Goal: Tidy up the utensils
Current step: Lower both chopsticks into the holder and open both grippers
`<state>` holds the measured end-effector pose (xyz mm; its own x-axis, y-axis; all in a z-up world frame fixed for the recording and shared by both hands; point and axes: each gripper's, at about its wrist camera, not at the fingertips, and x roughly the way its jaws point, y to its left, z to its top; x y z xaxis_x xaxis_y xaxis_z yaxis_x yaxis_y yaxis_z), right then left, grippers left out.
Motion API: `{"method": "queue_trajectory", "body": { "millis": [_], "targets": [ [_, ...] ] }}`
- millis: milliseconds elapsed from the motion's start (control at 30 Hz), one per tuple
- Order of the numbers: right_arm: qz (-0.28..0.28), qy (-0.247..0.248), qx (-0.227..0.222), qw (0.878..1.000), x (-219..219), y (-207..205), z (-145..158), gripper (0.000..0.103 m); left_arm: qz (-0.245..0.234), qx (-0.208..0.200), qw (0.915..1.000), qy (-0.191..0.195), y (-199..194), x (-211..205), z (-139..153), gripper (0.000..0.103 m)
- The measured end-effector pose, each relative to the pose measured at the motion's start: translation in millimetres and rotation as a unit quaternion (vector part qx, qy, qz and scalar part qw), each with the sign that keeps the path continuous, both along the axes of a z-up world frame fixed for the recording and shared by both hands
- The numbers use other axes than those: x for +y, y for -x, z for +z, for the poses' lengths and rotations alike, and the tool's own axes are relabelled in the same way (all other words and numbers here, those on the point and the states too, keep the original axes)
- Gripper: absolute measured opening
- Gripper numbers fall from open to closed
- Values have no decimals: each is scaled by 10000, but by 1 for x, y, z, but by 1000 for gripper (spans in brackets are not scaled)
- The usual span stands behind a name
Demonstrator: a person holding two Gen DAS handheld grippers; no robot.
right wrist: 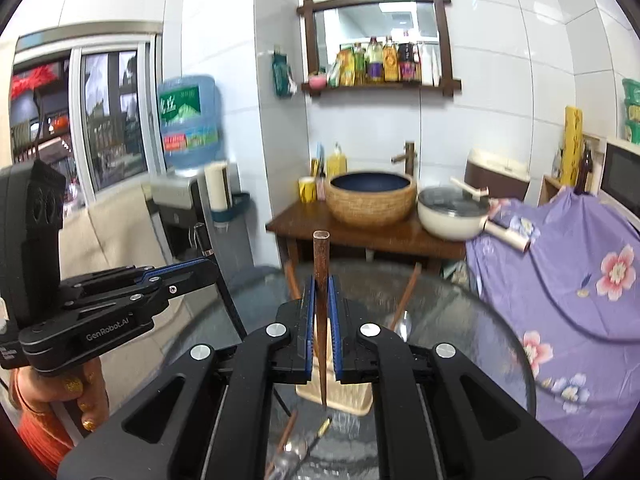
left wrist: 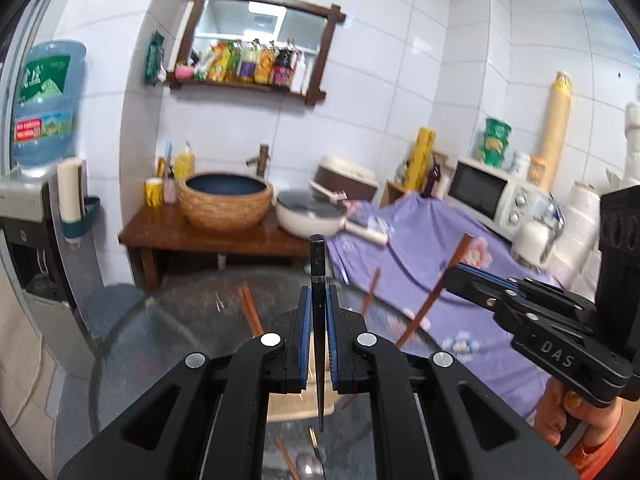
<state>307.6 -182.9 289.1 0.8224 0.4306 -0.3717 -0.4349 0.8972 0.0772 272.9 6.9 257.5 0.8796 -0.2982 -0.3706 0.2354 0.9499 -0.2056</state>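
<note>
Both grippers lifted over a glass table, each pinching one chopstick upright.

Left wrist view: the left gripper (left wrist: 319, 304) has its blue pads pressed on a black chopstick (left wrist: 319, 320); the point hangs at lower centre over a pale holder (left wrist: 300, 406) that the jaws mostly hide, so its contents cannot be made out. At right, the right gripper (left wrist: 452, 272) clamps a brown chopstick (left wrist: 436, 288), blurred. More chopsticks and a spoon lie on the glass table (left wrist: 192, 320), partly cut off below. Behind stand a basin (left wrist: 226, 200), pan (left wrist: 310, 214) and microwave (left wrist: 486, 196).

Right wrist view: the right gripper (right wrist: 321, 308) pinches the brown chopstick (right wrist: 321, 280) above the holder (right wrist: 352, 398), again half hidden. At left, the left gripper (right wrist: 208, 266) holds the black chopstick (right wrist: 224, 292), and a hand (right wrist: 86, 396) grips its handle. A purple cloth (right wrist: 568, 264) covers the right side.
</note>
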Motion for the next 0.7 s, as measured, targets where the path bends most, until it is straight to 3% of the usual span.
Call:
{"method": "queue_trajectory", "body": {
  "millis": [167,300,467,700],
  "targets": [
    [-226,30,-286,9993,6,-18,27,8,291,-55,9995,66,-28,1,25,7],
    [-357,81,-349,9987,11,-32,28,8,454,-3,9990,46,-50,-4,26,7],
    [-517,295,-376,9975,20,-51,0,8,561,117,9984,-23,-68,-10,4,7],
    [-662,307,63,9973,19,-74,-56,8,506,515,9974,-85,-81,-15,-45,7]
  ]
}}
